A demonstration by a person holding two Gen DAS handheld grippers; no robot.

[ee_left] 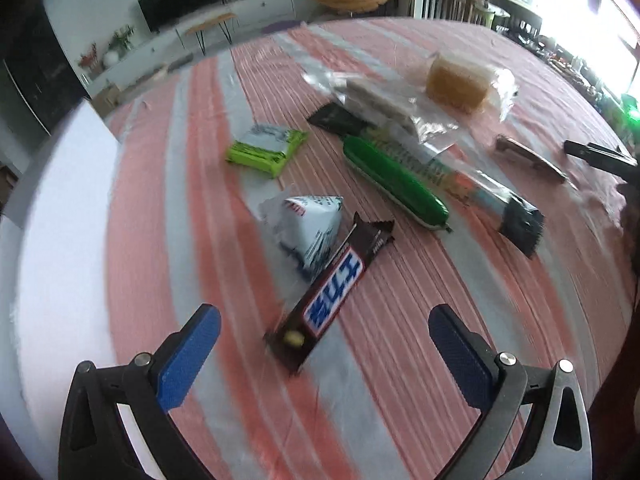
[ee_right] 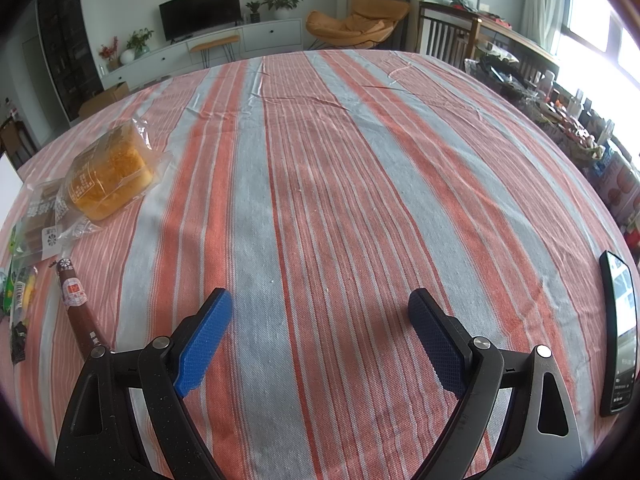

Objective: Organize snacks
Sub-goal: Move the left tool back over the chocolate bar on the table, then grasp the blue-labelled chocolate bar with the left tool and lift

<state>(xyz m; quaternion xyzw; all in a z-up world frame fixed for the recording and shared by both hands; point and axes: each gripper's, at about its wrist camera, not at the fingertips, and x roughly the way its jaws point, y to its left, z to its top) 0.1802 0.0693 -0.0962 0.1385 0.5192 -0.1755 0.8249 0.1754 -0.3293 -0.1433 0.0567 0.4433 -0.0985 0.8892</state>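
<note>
We hold the left gripper (ee_left: 324, 326) low over the striped tablecloth (ee_left: 420, 320), its blue-padded jaws released and spread wide with nothing between them. Nearest to it, just ahead at 12 o'clock, a brown chocolate bar (ee_left: 332, 294) lies flat, its long axis running toward 1 o'clock. Touching the bar's left side sits a white pyramid-shaped packet (ee_left: 308, 224). Farther on at 11 o'clock a lime-green wrapped snack (ee_left: 266, 148) lies apart from the rest. At 1 o'clock a green sausage-shaped pack (ee_left: 394, 184) lies beside a long dark-ended packet (ee_left: 460, 178), the two running parallel and touching. Beyond them a clear bag of pale wafers (ee_left: 376, 100) overlaps the long packet's far end, and farthest, at 1 o'clock, rests a bagged yellow cake (ee_left: 458, 82). Toward 2 o'clock a slim brown stick (ee_left: 528, 158) lies alone near the cloth's right edge. This view is somewhat motion-blurred

In the right wrist view the right gripper (ee_right: 320, 308) also hangs with its jaws released and wide apart, bare cloth between them. A phone (ee_right: 620, 332) lies at 3 o'clock by the table edge. At 9 o'clock we see the brown stick (ee_right: 74, 300) close to the left finger, and farther out at 10 o'clock the yellow cake (ee_right: 106, 172) leans on the wafer bag (ee_right: 38, 216)
</note>
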